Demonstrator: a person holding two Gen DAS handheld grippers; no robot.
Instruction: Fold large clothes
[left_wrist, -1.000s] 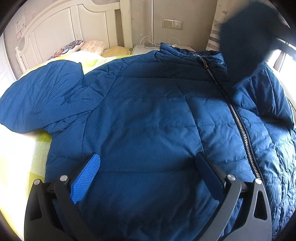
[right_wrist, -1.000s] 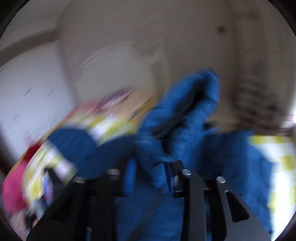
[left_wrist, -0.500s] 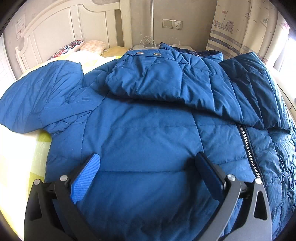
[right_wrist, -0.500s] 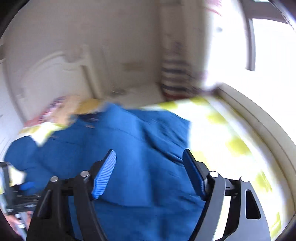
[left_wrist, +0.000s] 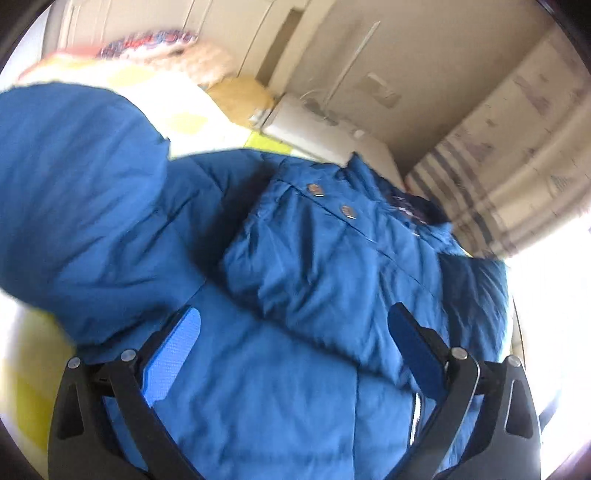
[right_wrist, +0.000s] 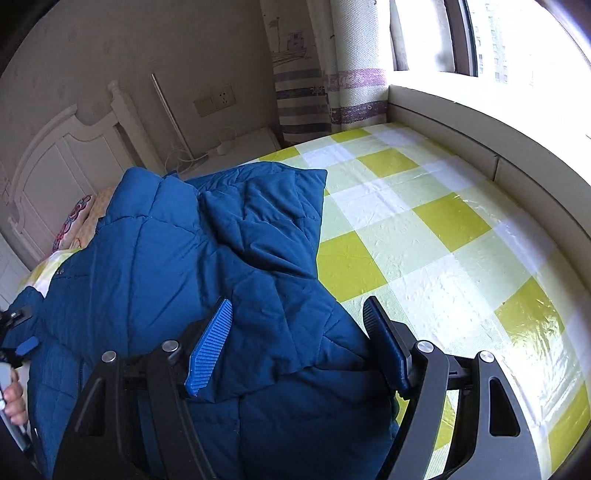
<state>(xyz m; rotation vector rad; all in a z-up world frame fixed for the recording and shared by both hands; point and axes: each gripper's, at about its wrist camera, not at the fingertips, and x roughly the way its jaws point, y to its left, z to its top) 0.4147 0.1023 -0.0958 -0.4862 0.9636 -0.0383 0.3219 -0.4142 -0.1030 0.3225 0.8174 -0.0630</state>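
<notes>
A large blue puffer jacket (left_wrist: 258, 369) lies on the bed. One sleeve (left_wrist: 332, 266), with two metal snaps at its cuff, lies folded across the chest. The other sleeve (left_wrist: 74, 206) spreads out to the left. My left gripper (left_wrist: 295, 325) is open and empty, just above the jacket's front. My right gripper (right_wrist: 299, 314) is open and empty above the jacket's right edge (right_wrist: 221, 266), where the folded sleeve's shoulder bulges. The left gripper also shows at the left edge of the right wrist view (right_wrist: 18, 343).
The bed has a yellow, green and white checked cover (right_wrist: 443, 229), bare to the right of the jacket. A white headboard (right_wrist: 55, 155), pillows (left_wrist: 166, 48), a white bedside unit (left_wrist: 314, 129), a curtain (right_wrist: 314, 74) and a window ledge (right_wrist: 480, 122) surround it.
The right gripper let go of the sleeve, which now lies across the chest, and swung right toward the bed's bare side. The left gripper moved forward and tilted over the jacket.
</notes>
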